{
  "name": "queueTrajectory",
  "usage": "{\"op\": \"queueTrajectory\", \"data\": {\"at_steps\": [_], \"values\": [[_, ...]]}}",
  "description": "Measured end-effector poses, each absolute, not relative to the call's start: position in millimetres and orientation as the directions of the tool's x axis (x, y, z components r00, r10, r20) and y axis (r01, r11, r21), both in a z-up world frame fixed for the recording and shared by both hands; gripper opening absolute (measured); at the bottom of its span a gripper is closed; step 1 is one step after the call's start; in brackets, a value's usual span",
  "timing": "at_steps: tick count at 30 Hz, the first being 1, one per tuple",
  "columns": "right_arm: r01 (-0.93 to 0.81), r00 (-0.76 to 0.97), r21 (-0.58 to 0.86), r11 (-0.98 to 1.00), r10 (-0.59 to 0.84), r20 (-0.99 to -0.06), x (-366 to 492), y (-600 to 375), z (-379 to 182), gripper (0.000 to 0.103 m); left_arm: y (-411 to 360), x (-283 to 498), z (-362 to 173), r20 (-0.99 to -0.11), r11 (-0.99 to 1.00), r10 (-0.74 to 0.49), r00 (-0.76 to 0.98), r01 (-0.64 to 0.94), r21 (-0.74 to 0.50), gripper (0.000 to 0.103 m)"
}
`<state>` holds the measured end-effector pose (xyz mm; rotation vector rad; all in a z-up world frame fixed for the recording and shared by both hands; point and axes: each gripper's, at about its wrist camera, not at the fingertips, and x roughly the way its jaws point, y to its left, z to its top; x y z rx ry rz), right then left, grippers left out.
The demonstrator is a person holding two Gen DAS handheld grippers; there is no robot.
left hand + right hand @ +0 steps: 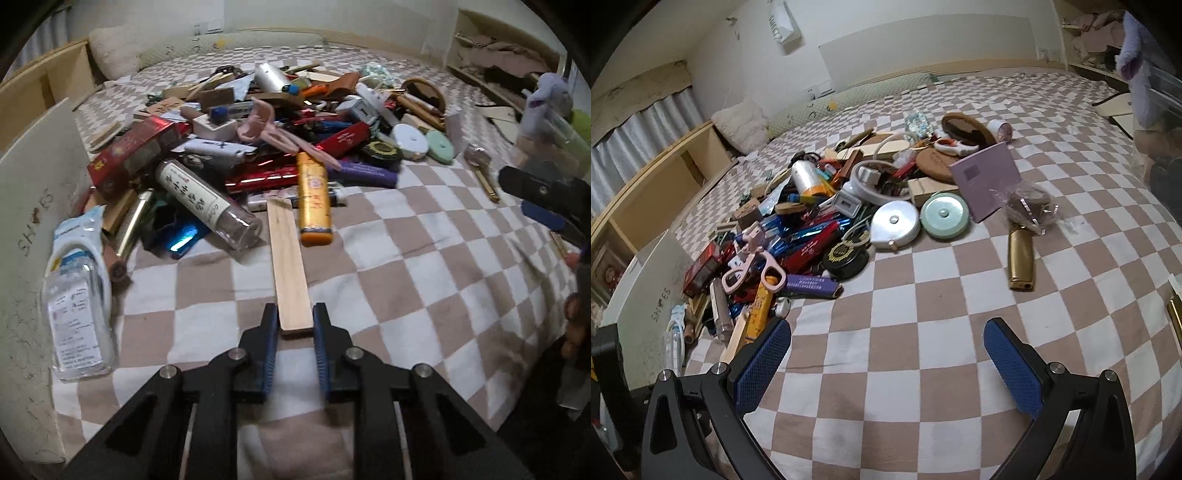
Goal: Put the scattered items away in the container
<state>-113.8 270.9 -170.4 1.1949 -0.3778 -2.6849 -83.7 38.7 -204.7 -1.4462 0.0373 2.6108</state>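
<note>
Left gripper (295, 317), bottom centre of its view, is clenched on the near end of a flat wooden stick (287, 258) – stick runs up-frame toward an orange tube (314, 199) at the pile's (258, 122) edge. Right gripper (886, 347) hangs released over checked cloth (942, 295), w/ nothing between its pads. Container not identifiable.

The right gripper (888, 350) hangs wide open over the checked cloth (923, 295), nothing between its 2 blue pads (1012, 365). Ahead and left lies the clutter pile (820, 221), pink scissors (753, 266) nearest; a gold lighter (1021, 258) lies ahead right.
</note>
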Motion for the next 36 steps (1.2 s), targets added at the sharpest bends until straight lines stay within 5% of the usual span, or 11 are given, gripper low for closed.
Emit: {"op": "queueTrajectory", "data": {"at_steps": [20, 36], "values": [[-0.237, -0.705, 0.353, -0.905, -0.090, -0.703, -93.3, 398.0, -129.5, 0.103, 114.4, -72.3, -201.9, -0.820, -0.896, 0.395, -0.414, -0.371, -0.244, 0.019], [-0.321, -0.612, 0.328, -0.888, -0.069, -0.788, -80.9, 495.4, -134.7, 0.103, 119.5, -75.8, -203.4, -0.886, -0.780, 0.285, -0.366, -0.626, 0.008, 0.019]]}}
